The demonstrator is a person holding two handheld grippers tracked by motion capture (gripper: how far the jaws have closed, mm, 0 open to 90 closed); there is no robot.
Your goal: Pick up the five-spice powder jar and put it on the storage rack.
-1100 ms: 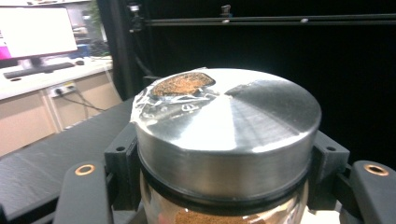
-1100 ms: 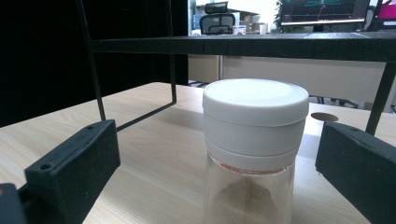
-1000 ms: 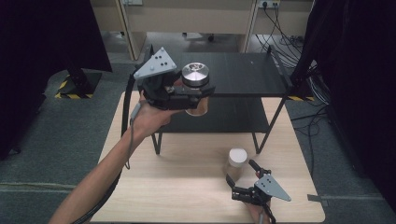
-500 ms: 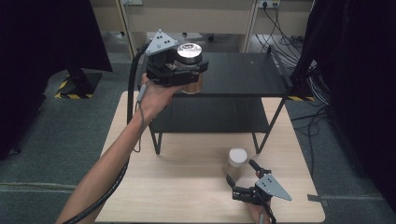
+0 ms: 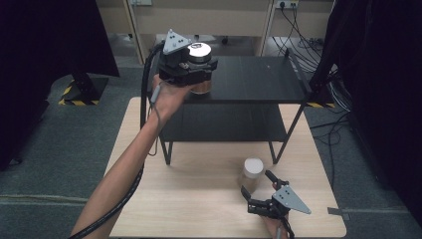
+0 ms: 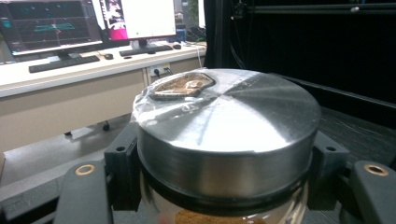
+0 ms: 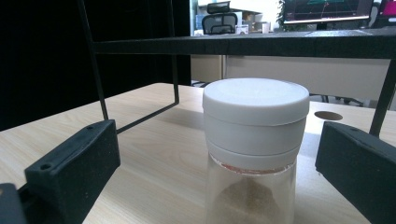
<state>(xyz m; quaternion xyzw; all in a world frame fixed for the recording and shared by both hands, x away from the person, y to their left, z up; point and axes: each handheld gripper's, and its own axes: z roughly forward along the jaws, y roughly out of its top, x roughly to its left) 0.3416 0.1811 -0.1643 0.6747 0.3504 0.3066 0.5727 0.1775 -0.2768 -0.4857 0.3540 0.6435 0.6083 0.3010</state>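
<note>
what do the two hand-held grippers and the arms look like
Both the left hand-held gripper and the right hand-held gripper are black, each with two blocky black jaws and a grey three-cornered plate on top. A thick black cable trails along the bare, sleeveless left forearm.

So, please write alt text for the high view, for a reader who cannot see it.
The left gripper holds a metal-lidded jar at the top of a black two-level shelf. On the wooden table in front, the right gripper, jaws open, faces a white-capped jar.
</note>
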